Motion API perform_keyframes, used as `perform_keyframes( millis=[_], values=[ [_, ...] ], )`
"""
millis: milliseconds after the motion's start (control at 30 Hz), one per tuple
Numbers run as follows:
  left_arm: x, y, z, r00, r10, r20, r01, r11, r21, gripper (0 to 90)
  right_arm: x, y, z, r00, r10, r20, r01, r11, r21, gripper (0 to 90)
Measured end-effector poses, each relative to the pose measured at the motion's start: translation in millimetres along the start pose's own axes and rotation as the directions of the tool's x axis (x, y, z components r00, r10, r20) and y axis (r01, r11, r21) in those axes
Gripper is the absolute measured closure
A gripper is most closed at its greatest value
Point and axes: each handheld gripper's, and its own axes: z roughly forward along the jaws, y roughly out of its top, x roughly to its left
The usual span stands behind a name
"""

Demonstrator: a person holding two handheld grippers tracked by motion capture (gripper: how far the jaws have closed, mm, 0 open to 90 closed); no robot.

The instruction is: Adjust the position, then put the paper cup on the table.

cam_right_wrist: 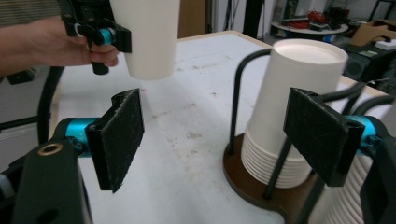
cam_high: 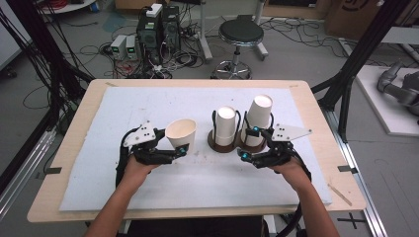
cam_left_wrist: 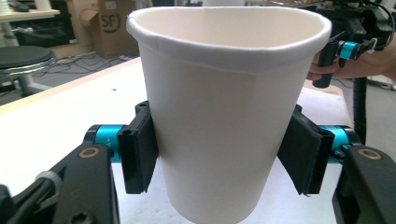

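Surface: white mat [cam_high: 148, 182] on a wooden table [cam_high: 316, 113], lab floor with cables behind. At nine o'clock, my left gripper [cam_high: 170, 148] clamps a single white paper cup [cam_high: 181, 132], upright, mouth open, its rim pressed oval; harder squeezing could crumple it. At three o'clock, my right gripper [cam_high: 252, 144] stands wide open, holding nothing, beside inverted cup stacks [cam_high: 225, 126] in a brown holder [cam_high: 222, 146]; a careless swing could topple them.
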Motion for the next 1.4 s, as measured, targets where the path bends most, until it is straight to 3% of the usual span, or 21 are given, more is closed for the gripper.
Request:
perform_keyframes(
  millis=[100, 400, 600, 700, 967, 1267, 1400],
  values=[
    [2.7, 0.4, -4.7, 0.9995, -0.013, -0.029, 0.013, 0.9998, -0.013, 35.6, -1.3, -2.6, -2.4, 0.9998, 0.000, 0.018, 0.000, 1.000, 0.010, 20.9],
    [10.6, 3.6, -8.4, 0.9977, -0.025, -0.063, 0.023, 0.9993, -0.030, 35.6, -2.5, -8.5, -14.3, 0.9992, 0.004, 0.039, -0.005, 1.000, 0.015, 21.0],
    [23.3, 7.6, -16.6, 0.9925, -0.030, -0.118, 0.025, 0.9988, -0.043, 35.5, -7.1, -12.8, -26.9, 0.9971, 0.009, 0.075, -0.010, 1.000, 0.018, 21.0],
    [32.5, 11.0, -23.7, 0.9850, -0.055, -0.164, 0.043, 0.9964, -0.073, 35.6, -9.7, -15.5, -33.2, 0.9957, 0.012, 0.091, -0.013, 1.000, 0.015, 20.9],
    [56.2, 17.7, -34.8, 0.9500, -0.070, -0.304, 0.040, 0.9938, -0.104, 35.7, -14.5, -24.3, -47.5, 0.9916, 0.029, 0.126, -0.032, 0.999, 0.022, 20.9],
    [79.7, 10.9, -34.1, 0.9193, -0.070, -0.387, 0.042, 0.9958, -0.081, 35.6, -22.2, -30.8, -57.9, 0.9868, 0.048, 0.155, -0.050, 0.999, 0.009, 20.9],
    [89.5, 4.2, -30.2, 0.9065, -0.089, -0.413, 0.065, 0.9953, -0.072, 35.6, -23.3, -32.1, -58.5, 0.9869, 0.051, 0.153, -0.053, 0.999, 0.010, 21.0]
  ],
)
